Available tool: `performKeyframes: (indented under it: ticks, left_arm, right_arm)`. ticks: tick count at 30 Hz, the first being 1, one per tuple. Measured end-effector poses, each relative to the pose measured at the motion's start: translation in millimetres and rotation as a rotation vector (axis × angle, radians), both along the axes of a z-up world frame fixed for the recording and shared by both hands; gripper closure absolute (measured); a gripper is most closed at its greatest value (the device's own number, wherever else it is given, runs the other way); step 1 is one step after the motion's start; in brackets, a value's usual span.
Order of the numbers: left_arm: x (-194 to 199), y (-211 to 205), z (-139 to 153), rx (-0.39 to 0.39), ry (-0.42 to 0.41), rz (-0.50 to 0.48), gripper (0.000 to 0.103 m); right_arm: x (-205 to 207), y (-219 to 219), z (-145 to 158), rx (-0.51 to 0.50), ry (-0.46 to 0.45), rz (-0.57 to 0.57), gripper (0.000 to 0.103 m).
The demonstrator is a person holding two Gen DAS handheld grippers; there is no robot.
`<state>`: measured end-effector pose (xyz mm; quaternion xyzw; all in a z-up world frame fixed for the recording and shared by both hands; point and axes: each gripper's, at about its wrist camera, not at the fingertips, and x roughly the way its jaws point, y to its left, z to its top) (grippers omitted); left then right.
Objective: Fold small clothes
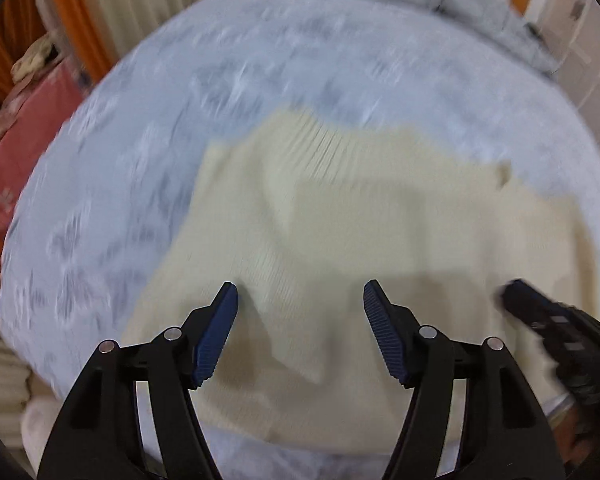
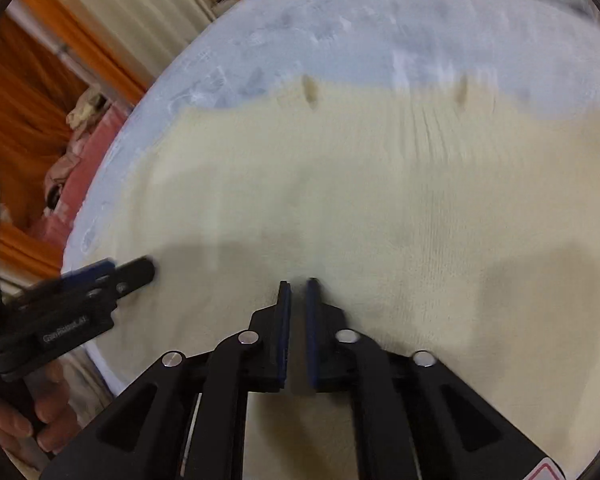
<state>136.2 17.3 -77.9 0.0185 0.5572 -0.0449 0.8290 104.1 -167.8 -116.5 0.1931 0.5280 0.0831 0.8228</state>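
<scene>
Left wrist view: left tongs (image 1: 300, 300) spread apart above cream knit garment (image 1: 340, 216), lying flat on blue-grey bed (image 1: 180, 112). Right tongs (image 2: 297, 285) nearly together; whether pinching cloth, cannot tell.

Left gripper (image 1: 300, 300), jaws wide apart, hovers over cream garment (image 1: 340, 220) on grey bedspread (image 1: 180, 100).

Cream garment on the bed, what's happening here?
A person with two handheld claws is folding a cream knit garment spread on a pale blue patterned bedcover. The left claw is open above the cloth, holding nothing. The right claw is nearly closed at the fabric; whether it pinches cloth is unclear. Both views are motion-blurred.
</scene>
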Motion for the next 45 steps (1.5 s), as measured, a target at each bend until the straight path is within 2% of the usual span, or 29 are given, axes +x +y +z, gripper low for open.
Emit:
performKeyframes:
  ticks: [2, 3, 5, 6, 7, 9, 11, 12, 13, 15, 17, 18, 19, 21, 22, 23, 24, 26, 28, 30, 31, 34, 36, 38, 41, 43, 45]
  left_arm:
    - [-3.4, 12.4, -19.3, -0.001, 0.036, 0.018, 0.037]
    - [-6.1, 19.0, -20.8, -0.038, 0.023, 0.012, 0.037]
    - [-8.5, 25.5, -18.5, -0.037, 0.013, -0.009, 0.037]
    - [-7.5, 25.5, -17.9, -0.035, 0.015, -0.015, 0.037]
    - [-7.2, 25.6, -18.2, -0.033, 0.016, -0.018, 0.037]
    - [-6.8, 25.5, -20.4, -0.035, 0.014, -0.010, 0.036]
    - [-12.3, 20.0, -17.7, -0.030, 0.009, -0.007, 0.035]
    - [-10.8, 19.7, -18.0, -0.029, 0.010, -0.010, 0.035]
    - [-11.4, 17.9, -17.9, -0.026, 0.010, -0.011, 0.035]
    - [-10.0, 19.7, -18.9, -0.037, 0.015, -0.008, 0.035]
    - [-8.7, 26.2, -13.1, -0.084, 0.014, 0.021, 0.035]
    - [-6.1, 30.1, -11.7, -0.107, 0.013, 0.039, 0.035]
    - [-2.3, 34.0, -11.4, -0.125, 0.018, 0.064, 0.035]
    - [6.1, 39.3, -14.2, -0.145, 0.036, 0.095, 0.035]
    - [10.7, 40.4, -16.8, -0.145, 0.042, 0.105, 0.035]
    - [13.0, 39.4, -18.3, -0.134, 0.044, 0.105, 0.035]
    - [15.3, 36.5, -20.0, -0.112, 0.047, 0.099, 0.034]
    - [16.1, 33.0, -21.3, -0.089, 0.050, 0.095, 0.033]
    - [16.9, 34.2, -21.9, -0.091, 0.057, 0.095, 0.033]
    - [18.8, 36.9, -23.6, -0.104, 0.068, 0.092, 0.032]
    - [19.1, 37.2, -24.5, -0.108, 0.069, 0.089, 0.032]
    - [19.6, 32.2, -27.2, -0.076, 0.062, 0.074, 0.029]
    - [20.7, 30.9, -27.1, -0.065, 0.061, 0.078, 0.028]
    - [20.3, 31.4, -26.1, -0.067, 0.062, 0.077, 0.028]
    - [17.5, 33.2, -26.5, -0.074, 0.052, 0.065, 0.028]
    - [16.4, 32.3, -26.7, -0.067, 0.046, 0.064, 0.028]
    - [17.5, 31.4, -27.1, -0.061, 0.048, 0.071, 0.028]
  right_arm:
    - [-3.9, -12.5, 14.3, 0.061, 0.032, -0.069, 0.103]
    - [-9.6, -19.4, 28.6, 0.084, -0.001, -0.097, 0.102]
    - [-23.3, -33.0, 49.9, 0.057, -0.073, -0.137, 0.102]
    - [-26.0, -39.9, 52.3, 0.023, -0.079, -0.164, 0.102]
    - [-30.1, -50.1, 48.6, -0.010, -0.064, -0.188, 0.102]
    - [-35.8, -81.0, 16.8, -0.141, 0.069, -0.260, 0.103]
    - [-48.8, -104.5, 12.9, -0.021, 0.053, -0.299, 0.103]
    - [-60.4, -118.5, 23.0, -0.002, 0.038, -0.367, 0.100]
    - [-69.5, -128.7, 33.1, -0.001, 0.000, -0.410, 0.089]
    - [-85.9, -151.9, 57.8, -0.016, -0.113, -0.489, 0.087]
    - [-81.3, -176.9, 72.1, -0.084, -0.128, -0.536, 0.068]
    - [-77.7, -186.5, 71.8, -0.104, -0.123, -0.549, 0.055]
    - [-70.4, -196.0, 67.1, -0.122, -0.103, -0.553, 0.052]
    - [-59.1, -205.4, 49.7, -0.117, -0.049, -0.522, 0.052]
    - [-55.2, -207.5, 41.5, -0.106, -0.026, -0.503, 0.055]
    - [-47.9, -207.5, 31.5, -0.090, 0.001, -0.470, 0.066]
    - [-43.9, -203.4, 27.9, -0.085, 0.006, -0.435, 0.095]
    - [-52.6, -208.4, 37.6, -0.126, -0.045, -0.460, 0.096]
    - [-69.6, -228.9, 35.2, -0.070, -0.055, -0.552, 0.097]
    - [-80.9, -253.5, 6.3, -0.005, 0.035, -0.623, 0.097]
    - [-82.1, -254.8, -7.0, 0.017, 0.071, -0.618, 0.096]
    - [-75.1, -243.3, 12.4, -0.047, 0.051, -0.593, 0.094]
    - [-78.0, -229.8, 38.1, -0.095, 0.004, -0.613, 0.084]
    - [-82.8, -203.0, 68.8, -0.143, -0.090, -0.600, 0.084]
    - [-68.3, -148.9, 86.1, -0.157, -0.136, -0.402, 0.084]
    - [-49.6, -107.2, 77.4, -0.130, -0.127, -0.250, 0.085]
    - [-30.8, -79.6, 58.0, -0.131, -0.080, -0.186, 0.085]
